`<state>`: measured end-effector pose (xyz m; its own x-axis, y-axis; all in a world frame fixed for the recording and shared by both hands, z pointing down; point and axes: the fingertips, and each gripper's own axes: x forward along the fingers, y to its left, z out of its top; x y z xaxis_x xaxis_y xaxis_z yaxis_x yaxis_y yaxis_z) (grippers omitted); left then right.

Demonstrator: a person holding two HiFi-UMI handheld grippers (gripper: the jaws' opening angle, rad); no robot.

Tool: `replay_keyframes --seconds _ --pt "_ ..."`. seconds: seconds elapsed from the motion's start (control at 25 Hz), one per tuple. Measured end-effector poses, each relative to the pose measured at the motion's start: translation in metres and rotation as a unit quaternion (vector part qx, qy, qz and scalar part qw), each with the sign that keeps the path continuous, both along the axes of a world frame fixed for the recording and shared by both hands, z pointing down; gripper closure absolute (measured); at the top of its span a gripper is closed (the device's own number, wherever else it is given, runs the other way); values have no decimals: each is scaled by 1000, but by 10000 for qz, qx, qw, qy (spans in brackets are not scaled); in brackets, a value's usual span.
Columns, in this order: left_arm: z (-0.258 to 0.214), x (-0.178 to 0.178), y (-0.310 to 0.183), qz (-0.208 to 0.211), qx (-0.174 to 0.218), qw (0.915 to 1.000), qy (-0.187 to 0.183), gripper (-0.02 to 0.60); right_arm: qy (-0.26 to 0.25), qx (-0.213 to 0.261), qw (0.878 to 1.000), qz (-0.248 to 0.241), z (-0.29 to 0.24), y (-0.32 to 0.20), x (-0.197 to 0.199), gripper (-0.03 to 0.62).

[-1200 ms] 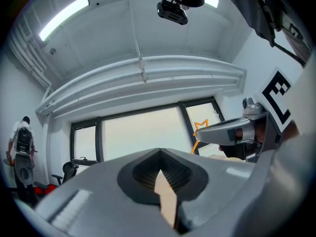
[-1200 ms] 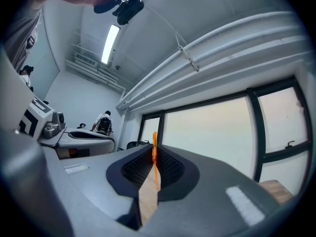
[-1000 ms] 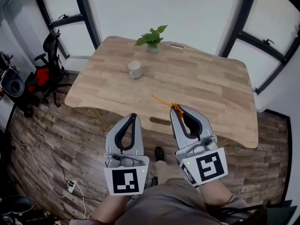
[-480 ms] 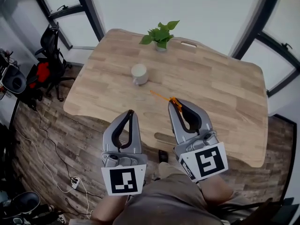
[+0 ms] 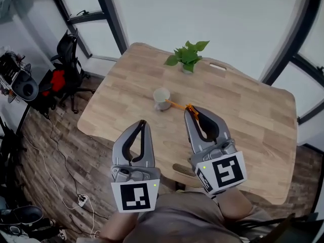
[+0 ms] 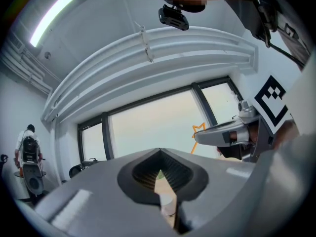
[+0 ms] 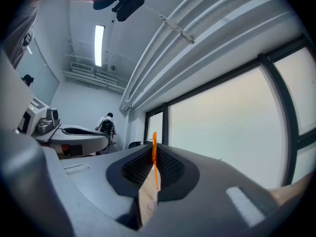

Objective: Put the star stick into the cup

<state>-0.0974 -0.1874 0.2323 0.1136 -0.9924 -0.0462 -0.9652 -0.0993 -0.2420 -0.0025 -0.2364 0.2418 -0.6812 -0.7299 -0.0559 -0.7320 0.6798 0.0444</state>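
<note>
A thin orange star stick (image 5: 178, 105) is pinched in the tips of my right gripper (image 5: 190, 110), which is shut on it. The stick points left and away, and its far end reaches the right rim of the small white cup (image 5: 161, 98) on the wooden table (image 5: 243, 105). In the right gripper view the stick (image 7: 154, 157) stands up between the closed jaws. My left gripper (image 5: 143, 123) is shut and empty, held nearer than the cup over the table's front edge. In the left gripper view the stick's star outline (image 6: 198, 130) shows above the right gripper (image 6: 232, 135).
A small potted plant (image 5: 188, 57) stands at the table's far edge, behind the cup. A black office chair (image 5: 66, 59) with something red on it stands on the wood floor to the left. Cables (image 5: 55, 151) lie on the floor. Windows run around the room.
Both grippers have come closer to the cup. The stick's far end, which was well short of the cup, now reaches its right rim. The head view has shifted with them.
</note>
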Motion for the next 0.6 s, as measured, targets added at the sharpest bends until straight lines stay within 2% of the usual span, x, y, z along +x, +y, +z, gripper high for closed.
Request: replay_keyframes --seconds 0.28,0.6 --pt "-3 -25 -24 19 11 10000 -46 581 105 -38 9999 -18 0 -25 -25 548" --pt "11 -59 -69 237 -215 9994 92 581 294 -334 9988 224 20 -64 -51 547"
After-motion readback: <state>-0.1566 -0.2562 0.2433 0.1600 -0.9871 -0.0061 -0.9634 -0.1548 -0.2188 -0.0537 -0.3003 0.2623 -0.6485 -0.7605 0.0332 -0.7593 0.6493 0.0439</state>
